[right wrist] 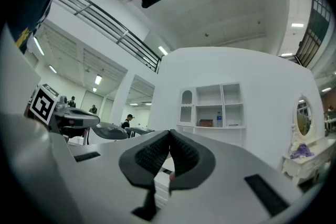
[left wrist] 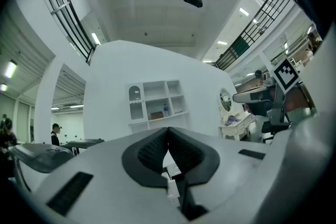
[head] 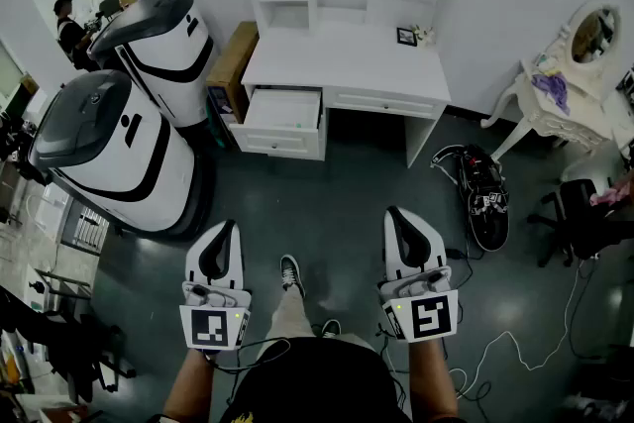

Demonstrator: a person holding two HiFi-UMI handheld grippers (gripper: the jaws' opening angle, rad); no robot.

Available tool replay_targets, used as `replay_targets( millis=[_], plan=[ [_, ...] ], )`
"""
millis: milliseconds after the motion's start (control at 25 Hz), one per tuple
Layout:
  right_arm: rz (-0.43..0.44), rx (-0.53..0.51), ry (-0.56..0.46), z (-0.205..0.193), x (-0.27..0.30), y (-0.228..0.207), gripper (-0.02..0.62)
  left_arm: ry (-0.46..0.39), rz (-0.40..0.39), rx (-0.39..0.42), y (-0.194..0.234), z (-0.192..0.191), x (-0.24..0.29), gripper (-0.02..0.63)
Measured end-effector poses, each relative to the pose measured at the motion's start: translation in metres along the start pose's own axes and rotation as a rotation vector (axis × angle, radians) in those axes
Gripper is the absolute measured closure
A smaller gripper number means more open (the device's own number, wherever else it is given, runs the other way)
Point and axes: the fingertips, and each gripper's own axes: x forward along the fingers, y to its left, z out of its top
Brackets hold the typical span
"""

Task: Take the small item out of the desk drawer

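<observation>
The white table (head: 347,64), topped by a shelved hutch, stands against the wall with its left drawer (head: 282,119) pulled open. A small dark framed picture (head: 406,37) sits on the tabletop near the right rear corner. On the dark glossy floor (head: 337,203), just right of the table, lies a black device with tangled cables (head: 485,198).

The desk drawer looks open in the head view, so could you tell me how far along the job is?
Done: the drawer of the desk stands pulled out. In hand: nothing; the left tool and right tool are both shut and empty, short of the desk. Left: walk up, reach into the drawer and lift the small item, which is too small to make out.
</observation>
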Motion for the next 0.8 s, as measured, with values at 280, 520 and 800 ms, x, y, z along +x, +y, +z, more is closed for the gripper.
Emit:
replay_targets(
  millis=[280,520,800],
  plan=[
    [0.002,0.053,-0.018,0.0,-0.037,0.016,0.58,0.017,0.01,-0.002,-0.005,-0.003,-0.034,0.594],
    [-0.021,0.018,-0.036,0.004,-0.039,0.012,0.531,0.017,0.064,-0.024,0.021,-0.004,-0.033,0.528],
    [0.003,-0.018,0.008,-0.003,-0.029,0.011,0.295,0.009,0.091,-0.025,0.033,0.0,-0.012,0.308]
  ],
)
